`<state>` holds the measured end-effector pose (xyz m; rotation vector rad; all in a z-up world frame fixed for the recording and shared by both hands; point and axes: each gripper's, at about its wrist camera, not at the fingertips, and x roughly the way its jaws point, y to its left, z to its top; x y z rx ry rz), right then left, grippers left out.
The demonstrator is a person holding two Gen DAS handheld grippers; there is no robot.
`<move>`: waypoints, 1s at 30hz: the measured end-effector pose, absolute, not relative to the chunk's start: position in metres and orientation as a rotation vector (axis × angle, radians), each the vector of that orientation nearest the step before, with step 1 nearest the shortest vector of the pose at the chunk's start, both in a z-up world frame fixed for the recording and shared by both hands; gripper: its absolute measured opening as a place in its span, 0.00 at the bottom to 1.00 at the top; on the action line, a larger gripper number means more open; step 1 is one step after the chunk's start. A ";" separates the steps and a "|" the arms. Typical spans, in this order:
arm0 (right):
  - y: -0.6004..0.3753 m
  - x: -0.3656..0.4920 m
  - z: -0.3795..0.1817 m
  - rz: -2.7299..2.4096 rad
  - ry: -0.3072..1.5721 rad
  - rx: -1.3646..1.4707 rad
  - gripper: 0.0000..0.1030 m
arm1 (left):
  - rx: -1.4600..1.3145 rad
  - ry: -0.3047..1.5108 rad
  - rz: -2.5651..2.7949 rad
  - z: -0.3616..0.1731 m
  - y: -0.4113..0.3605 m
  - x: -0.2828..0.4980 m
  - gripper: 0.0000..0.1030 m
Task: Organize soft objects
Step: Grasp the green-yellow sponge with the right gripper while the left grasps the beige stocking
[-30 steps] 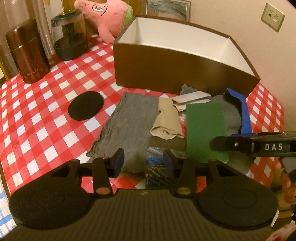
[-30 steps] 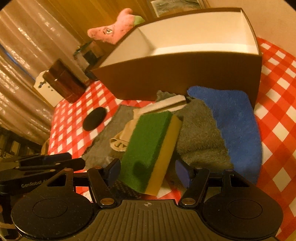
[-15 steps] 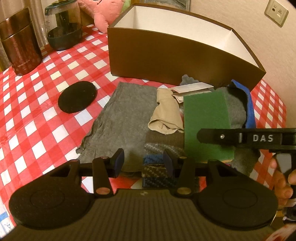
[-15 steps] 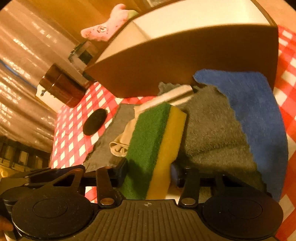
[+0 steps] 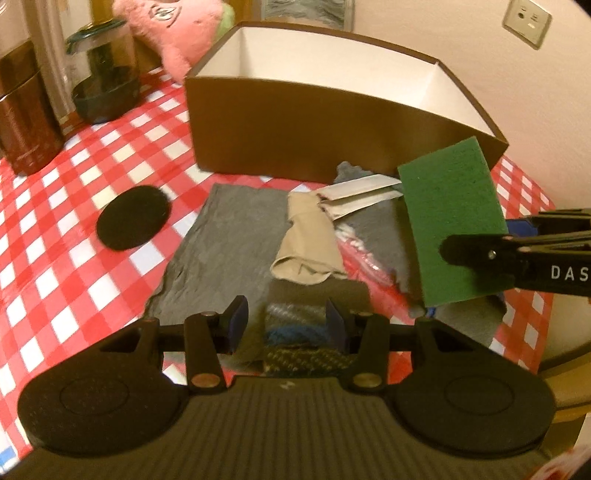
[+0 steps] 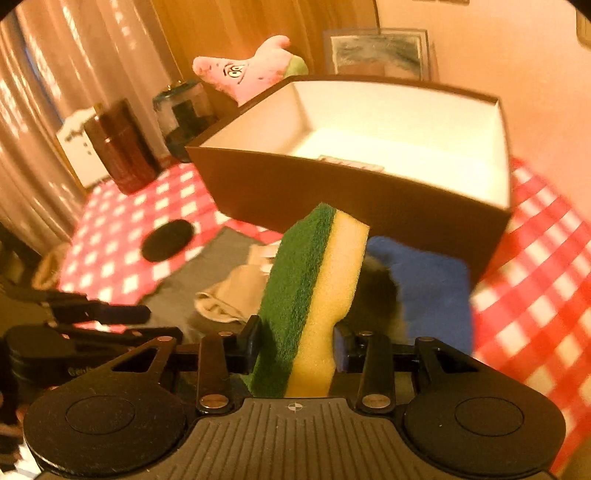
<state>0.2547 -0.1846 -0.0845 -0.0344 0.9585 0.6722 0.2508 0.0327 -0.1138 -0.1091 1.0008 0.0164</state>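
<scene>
My right gripper (image 6: 299, 343) has its jaws closing on a green-and-yellow sponge (image 6: 314, 295), pads pressing its two faces. The sponge (image 5: 450, 221) hangs tilted above the pile, in front of the brown box (image 6: 351, 199). The box is white inside, with a small flat item lying on its floor. Below lie a grey cloth (image 5: 229, 236), a beige sock (image 5: 306, 243), a blue towel (image 6: 424, 288) and a dark patterned cloth (image 5: 295, 332). My left gripper (image 5: 284, 321) stands open over the patterned cloth, holding nothing.
On the red-checked tablecloth (image 5: 55, 221) there is a black round pad (image 5: 133, 218) at the left. A brown canister (image 5: 26, 110) and a glass jar (image 5: 103, 85) stand at the back left. A pink plush (image 5: 177, 29) leans behind the box.
My right gripper closed on the sponge and lifted it off the pile, up toward the box. The left gripper stayed over the patterned cloth.
</scene>
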 end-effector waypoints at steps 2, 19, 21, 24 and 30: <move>-0.189 0.255 -0.084 0.662 0.963 -0.060 0.38 | -0.098 0.995 -0.002 -0.114 0.029 0.255 0.43; -0.194 0.275 -0.100 0.615 1.021 -0.105 0.38 | 0.037 1.036 -0.050 -0.144 0.011 0.320 0.61; -0.193 0.277 -0.101 0.615 1.024 -0.101 0.38 | 0.053 1.049 -0.039 -0.151 0.009 0.326 0.61; -0.193 0.278 -0.103 0.615 1.029 -0.095 0.38 | 0.077 1.061 -0.029 -0.159 0.007 0.333 0.59; -0.194 0.279 -0.103 0.617 1.032 -0.086 0.38 | 0.064 1.072 -0.039 -0.166 0.008 0.337 0.35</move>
